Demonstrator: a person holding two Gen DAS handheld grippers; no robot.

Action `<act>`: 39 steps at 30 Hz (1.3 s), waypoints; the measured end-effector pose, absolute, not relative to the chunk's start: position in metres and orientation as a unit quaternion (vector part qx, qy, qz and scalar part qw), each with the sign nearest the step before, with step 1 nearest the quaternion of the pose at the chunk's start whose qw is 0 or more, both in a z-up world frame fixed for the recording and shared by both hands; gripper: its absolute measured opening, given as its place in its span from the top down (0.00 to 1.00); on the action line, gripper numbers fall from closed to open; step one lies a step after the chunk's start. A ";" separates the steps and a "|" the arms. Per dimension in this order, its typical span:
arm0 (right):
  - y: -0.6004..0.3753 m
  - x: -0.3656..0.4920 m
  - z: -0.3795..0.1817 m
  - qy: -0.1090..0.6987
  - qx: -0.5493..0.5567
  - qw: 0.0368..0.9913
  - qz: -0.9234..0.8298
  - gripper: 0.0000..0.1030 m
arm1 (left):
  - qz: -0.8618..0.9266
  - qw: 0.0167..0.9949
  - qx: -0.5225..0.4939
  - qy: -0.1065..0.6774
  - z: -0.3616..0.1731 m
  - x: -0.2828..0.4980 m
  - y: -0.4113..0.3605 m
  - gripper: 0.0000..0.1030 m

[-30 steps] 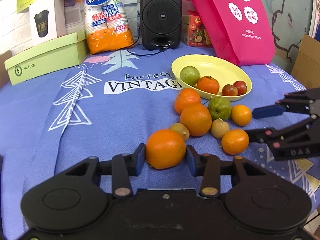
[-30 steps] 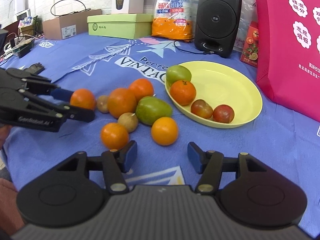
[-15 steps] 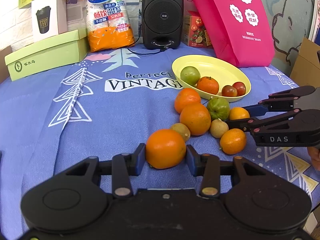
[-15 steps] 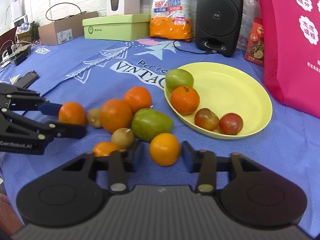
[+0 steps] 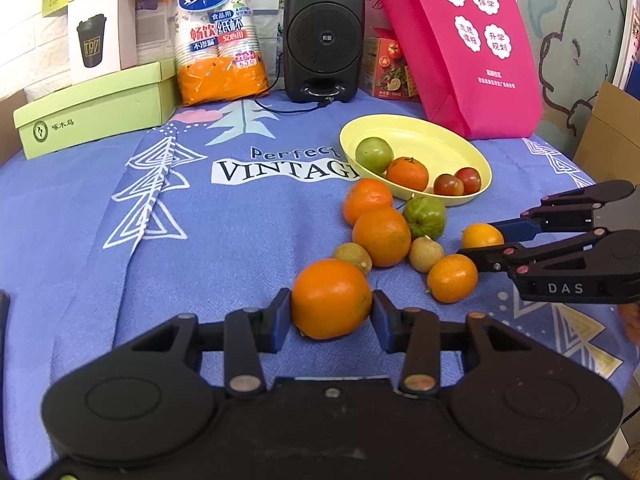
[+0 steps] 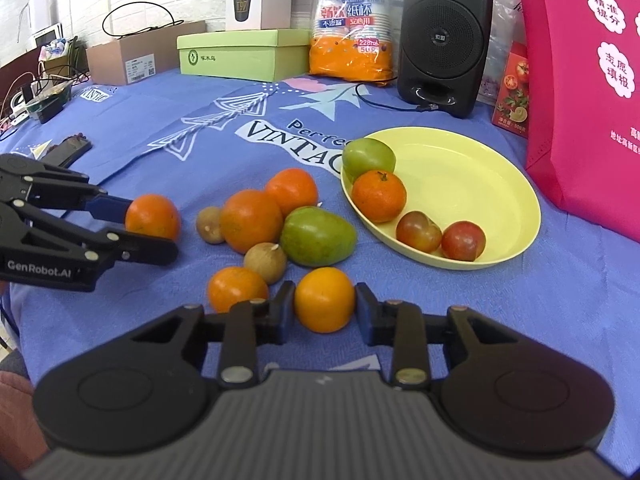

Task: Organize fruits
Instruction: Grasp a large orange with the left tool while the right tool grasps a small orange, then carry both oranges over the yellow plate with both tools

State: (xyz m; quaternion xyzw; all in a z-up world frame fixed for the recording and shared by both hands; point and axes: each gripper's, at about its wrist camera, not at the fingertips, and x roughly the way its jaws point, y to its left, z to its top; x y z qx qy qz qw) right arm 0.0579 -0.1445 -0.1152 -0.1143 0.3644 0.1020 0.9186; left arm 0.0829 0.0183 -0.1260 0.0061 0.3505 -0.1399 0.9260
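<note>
My left gripper [image 5: 331, 312] is shut on a large orange [image 5: 331, 298] just above the blue cloth; it also shows in the right wrist view [image 6: 152, 216]. My right gripper [image 6: 323, 307] is shut on a small yellow-orange fruit [image 6: 324, 298], seen between its fingers in the left wrist view [image 5: 480, 236]. A yellow plate [image 6: 496, 184] holds a green tomato [image 6: 368, 156], a tangerine [image 6: 378, 194] and two red tomatoes [image 6: 440, 236]. Several loose fruits lie beside it: oranges [image 6: 250, 220], a green mango [image 6: 318, 236] and small brown fruits [image 6: 265, 256].
At the back stand a black speaker [image 5: 323, 36] with its cable, a bag of paper cups [image 5: 218, 36], a green box [image 5: 96, 110] and a pink bag [image 5: 460, 44]. A cardboard box [image 6: 136, 58] and electronics [image 6: 40, 92] sit at the far left.
My right gripper moved forward over the small yellow-orange fruit and closed on it. My left gripper keeps its hold on the large orange and has hardly moved.
</note>
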 end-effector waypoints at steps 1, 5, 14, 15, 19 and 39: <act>-0.145 0.057 -0.114 0.364 -0.115 0.918 0.103 0.70 | -0.140 0.926 0.006 0.350 -0.124 0.081 0.018 0.60; -0.145 0.049 -0.111 0.361 -0.114 0.920 0.103 0.70 | -0.142 0.928 0.008 0.345 -0.119 0.075 0.018 0.60; -0.149 0.032 -0.104 0.353 -0.115 0.923 0.101 0.70 | -0.145 0.930 0.015 0.337 -0.109 0.067 0.014 0.60; -0.149 0.030 -0.103 0.352 -0.115 0.924 0.101 0.70 | -0.145 0.930 0.016 0.337 -0.109 0.066 0.014 0.60; -0.152 0.022 -0.100 0.347 -0.111 0.926 0.099 0.70 | -0.147 0.930 0.022 0.337 -0.106 0.064 0.010 0.60; -0.181 0.006 -0.090 0.329 -0.088 0.937 0.080 0.70 | -0.186 0.929 0.043 0.318 -0.082 0.071 -0.009 0.60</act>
